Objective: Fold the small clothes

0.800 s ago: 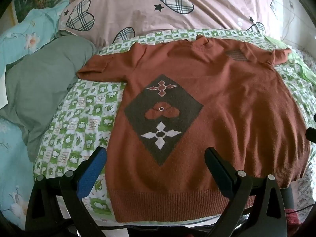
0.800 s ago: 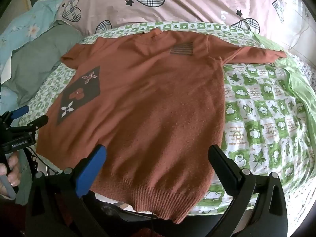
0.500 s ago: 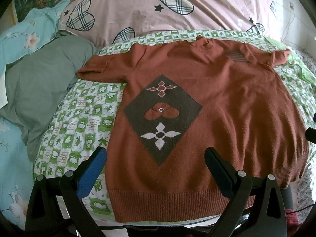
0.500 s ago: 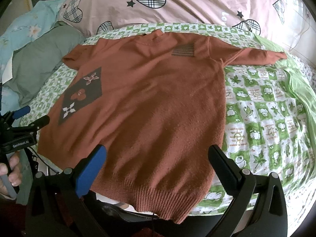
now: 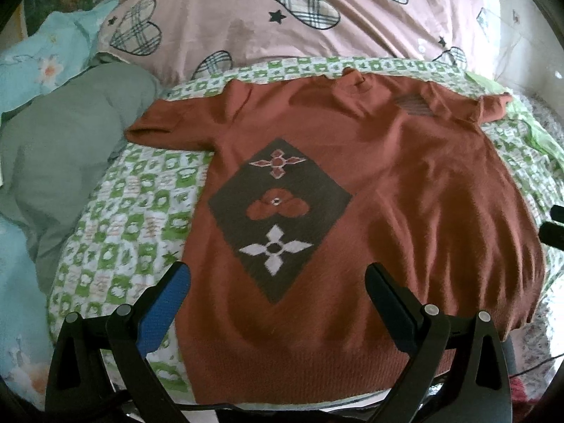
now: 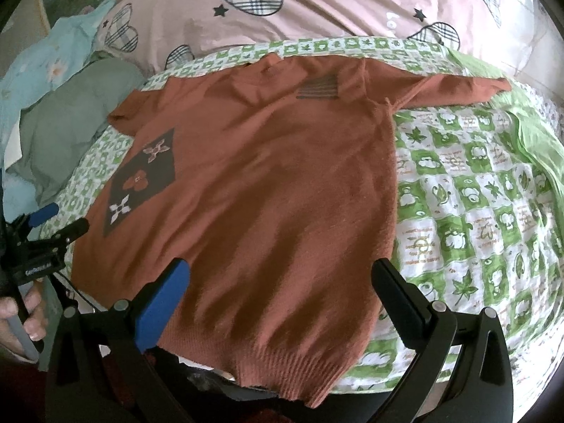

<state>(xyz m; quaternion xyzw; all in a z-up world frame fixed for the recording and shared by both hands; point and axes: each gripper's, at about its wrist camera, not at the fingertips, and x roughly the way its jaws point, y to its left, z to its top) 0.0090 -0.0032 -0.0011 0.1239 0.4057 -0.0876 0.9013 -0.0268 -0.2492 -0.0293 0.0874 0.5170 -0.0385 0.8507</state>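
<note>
Both grippers hovering with fingers released over a rust sweater lying flat on the bed.

The left gripper is holding its fingers spread wide, gripping nothing; between and beyond them the rust sweater is lying face up, its ribbed hem nearest, its dark diamond patch just ahead; the right gripper is likewise spreading its fingers empty above the hem; a hand is showing at far left of that view; the green-checked bed sheet is lying right of the fingers; farther off, the pink heart-print pillow is lying beyond the collar.
</note>
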